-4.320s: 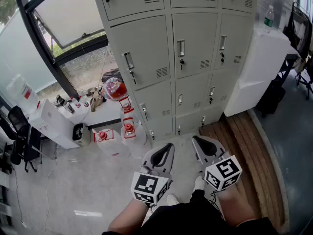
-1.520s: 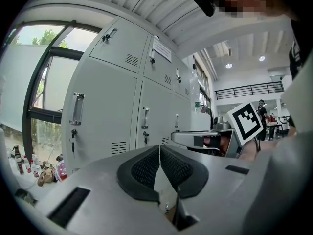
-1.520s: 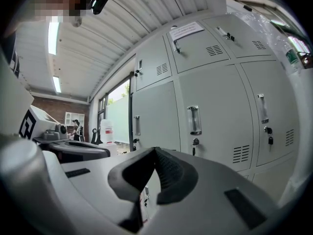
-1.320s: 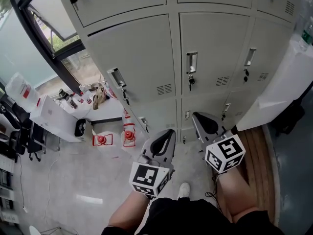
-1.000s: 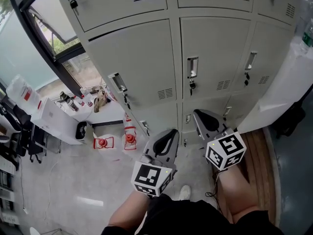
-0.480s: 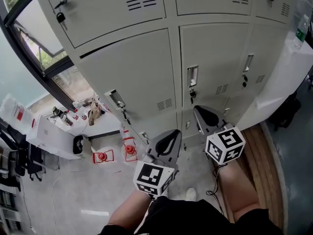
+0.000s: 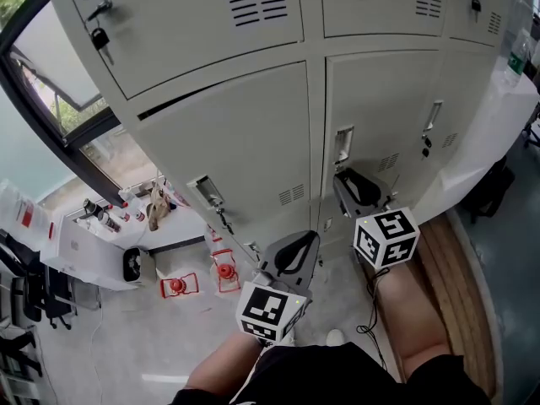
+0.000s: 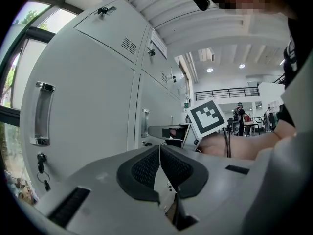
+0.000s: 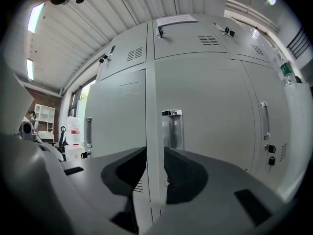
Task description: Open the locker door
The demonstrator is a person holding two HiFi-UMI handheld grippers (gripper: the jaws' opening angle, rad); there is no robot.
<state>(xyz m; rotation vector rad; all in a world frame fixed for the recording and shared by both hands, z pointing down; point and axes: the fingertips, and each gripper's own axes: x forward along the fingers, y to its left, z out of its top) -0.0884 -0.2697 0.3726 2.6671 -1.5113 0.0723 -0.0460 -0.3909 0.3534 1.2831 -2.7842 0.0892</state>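
Right gripper (image 9: 155, 155), jaws just opening with nothing between them, faces the handle (image 9: 172, 129) of the middle locker door (image 7: 384, 99) close ahead. Left gripper (image 8: 160, 152) is closed and empty. The approach probably goes best kept level, with the handle centred between the jaws before they close.

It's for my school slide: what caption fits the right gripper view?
Right hand-held gripper, jaws just opening with nothing between them, faces the handle of a closed grey locker door.
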